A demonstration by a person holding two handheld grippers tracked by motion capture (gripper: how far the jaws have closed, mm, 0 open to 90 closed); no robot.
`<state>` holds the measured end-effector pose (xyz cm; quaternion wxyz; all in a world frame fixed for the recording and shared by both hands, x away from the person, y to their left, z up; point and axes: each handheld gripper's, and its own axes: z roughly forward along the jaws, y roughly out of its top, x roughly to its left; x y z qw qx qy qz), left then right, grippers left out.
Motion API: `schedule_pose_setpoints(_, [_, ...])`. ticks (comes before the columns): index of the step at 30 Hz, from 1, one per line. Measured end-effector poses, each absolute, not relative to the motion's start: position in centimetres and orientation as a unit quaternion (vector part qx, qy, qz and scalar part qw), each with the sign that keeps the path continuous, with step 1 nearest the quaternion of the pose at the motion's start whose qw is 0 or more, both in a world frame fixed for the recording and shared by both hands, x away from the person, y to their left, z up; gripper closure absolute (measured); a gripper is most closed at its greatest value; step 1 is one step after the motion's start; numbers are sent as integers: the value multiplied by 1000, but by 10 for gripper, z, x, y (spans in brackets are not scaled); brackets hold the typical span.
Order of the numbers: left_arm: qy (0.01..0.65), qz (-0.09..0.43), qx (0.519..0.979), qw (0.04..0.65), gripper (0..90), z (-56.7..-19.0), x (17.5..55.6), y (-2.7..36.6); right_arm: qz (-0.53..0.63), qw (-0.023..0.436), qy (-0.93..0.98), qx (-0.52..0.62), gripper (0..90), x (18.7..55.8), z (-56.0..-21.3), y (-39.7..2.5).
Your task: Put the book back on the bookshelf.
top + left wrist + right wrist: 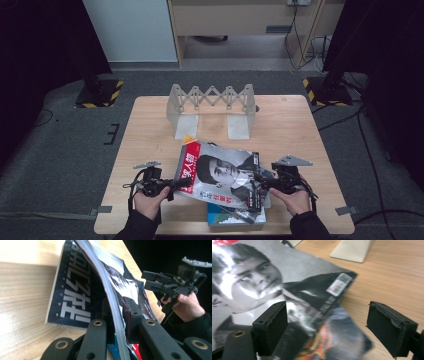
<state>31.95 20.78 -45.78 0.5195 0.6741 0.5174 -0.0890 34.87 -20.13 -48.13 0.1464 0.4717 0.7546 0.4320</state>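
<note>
High view puts the bench under a rack, with the magazine tilted above a book at the near edge. Your left tool pinches its left edge, so keep that grip firm. Your right tool gapes wide at the right edge; slide it over the edge before closing.

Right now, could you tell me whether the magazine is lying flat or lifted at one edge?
Lifted: the left tongs clamp the magazine by its left edge, raising it off the dark book beneath.

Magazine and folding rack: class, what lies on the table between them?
Bare wood: the high view shows nothing between the magazine and the folding rack.
</note>
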Motion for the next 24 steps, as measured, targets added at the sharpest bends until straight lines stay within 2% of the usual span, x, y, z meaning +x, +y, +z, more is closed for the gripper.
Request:
schedule_pose_setpoints(10, [520,-84,654,543,853,-438,328,206,411,192,729,512,147,355,-479,-245])
schedule_pose_setpoints(24, [501,-95,629,586,858,-406,340,197,337,209,734,551,112,366,-500,-288])
